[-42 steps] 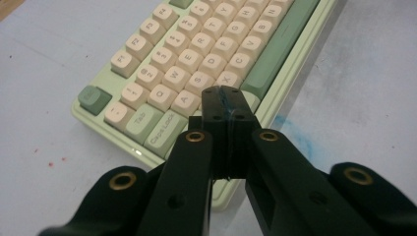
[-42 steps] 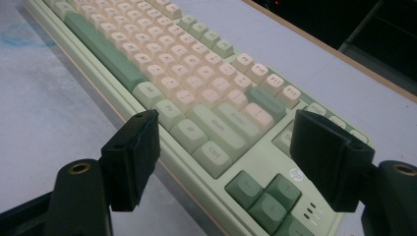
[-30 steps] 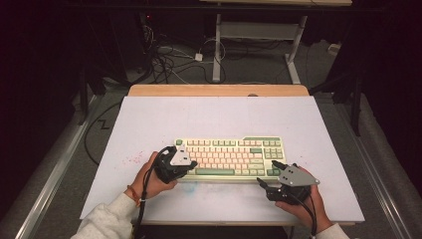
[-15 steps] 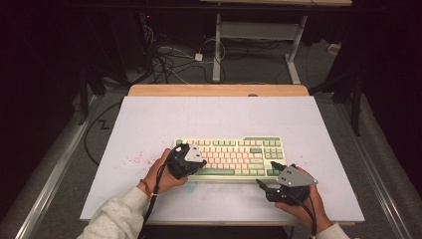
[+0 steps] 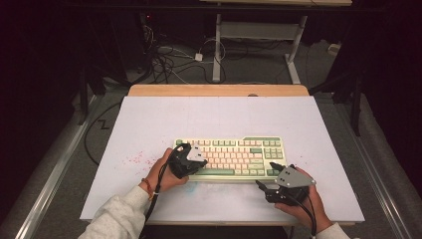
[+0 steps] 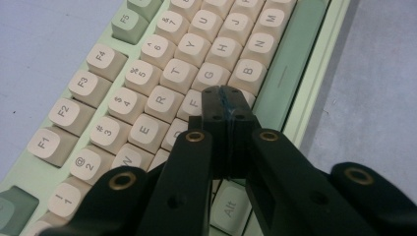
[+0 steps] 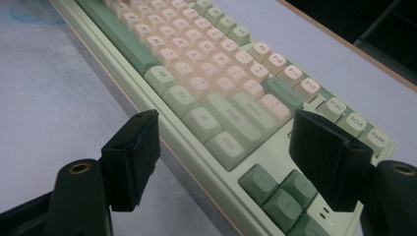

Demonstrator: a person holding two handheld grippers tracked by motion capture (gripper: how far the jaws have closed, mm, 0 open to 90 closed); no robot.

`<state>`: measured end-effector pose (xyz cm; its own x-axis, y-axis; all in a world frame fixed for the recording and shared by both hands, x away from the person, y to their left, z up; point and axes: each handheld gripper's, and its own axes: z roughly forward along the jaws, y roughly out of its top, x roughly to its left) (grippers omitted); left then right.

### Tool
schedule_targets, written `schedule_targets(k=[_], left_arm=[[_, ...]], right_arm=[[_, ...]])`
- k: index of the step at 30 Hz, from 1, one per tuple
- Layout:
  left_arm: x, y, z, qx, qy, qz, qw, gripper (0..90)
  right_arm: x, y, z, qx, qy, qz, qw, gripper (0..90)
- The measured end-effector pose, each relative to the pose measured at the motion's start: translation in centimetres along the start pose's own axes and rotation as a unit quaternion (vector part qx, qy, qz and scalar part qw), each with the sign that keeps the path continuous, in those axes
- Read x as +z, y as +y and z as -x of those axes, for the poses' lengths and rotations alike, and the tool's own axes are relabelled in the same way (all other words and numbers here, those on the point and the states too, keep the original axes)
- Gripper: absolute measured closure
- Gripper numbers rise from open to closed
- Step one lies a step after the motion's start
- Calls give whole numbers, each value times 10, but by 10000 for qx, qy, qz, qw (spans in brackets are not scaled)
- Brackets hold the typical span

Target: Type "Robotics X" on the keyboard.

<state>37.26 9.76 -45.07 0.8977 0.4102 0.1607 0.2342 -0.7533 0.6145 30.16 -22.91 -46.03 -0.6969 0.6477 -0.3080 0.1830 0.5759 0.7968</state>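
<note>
A cream and green keyboard [image 5: 234, 154] lies on the white table top, near the front. My left gripper [image 5: 200, 160] is shut with nothing in it. It hovers over the keyboard's left half, its joined tips [image 6: 226, 93] above the letter keys [image 6: 147, 64] between F and B. Whether the tips touch a key I cannot tell. My right gripper [image 5: 267, 175] is open at the keyboard's front right corner. In the right gripper view its jaws [image 7: 228, 135] stand wide apart on either side of the front edge near the Ctrl key [image 7: 225, 143], with neither pad touching the keyboard [image 7: 196, 64].
The white table sheet [image 5: 149, 124] has red specks [image 5: 134, 159] left of the keyboard. A wooden strip [image 5: 219, 90] runs along the far edge. Behind the table lie cables [image 5: 169, 59] on the floor, beside a metal stand leg [image 5: 217, 50].
My left hand has moved right, from the keyboard's left end to over its letter keys, then stopped. The right hand has stayed in place.
</note>
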Motion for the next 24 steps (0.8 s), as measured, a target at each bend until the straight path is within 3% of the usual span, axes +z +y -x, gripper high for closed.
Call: schedule_targets(k=[4, 8, 24], left_arm=[[3, -1, -1, -1, -63, -103, 9999, 876], [3, -2, 0, 8, -8, -53, 10000, 876], [-22, -9, -2, -26, 346, 394, 9986, 795]], right_arm=[[1, 0, -1, -27, 20, -18, 10000, 278], [0, 0, -1, -27, 37, -40, 10000, 277], [-1, 0, 0, 24, 52, 0, 10000, 277]])
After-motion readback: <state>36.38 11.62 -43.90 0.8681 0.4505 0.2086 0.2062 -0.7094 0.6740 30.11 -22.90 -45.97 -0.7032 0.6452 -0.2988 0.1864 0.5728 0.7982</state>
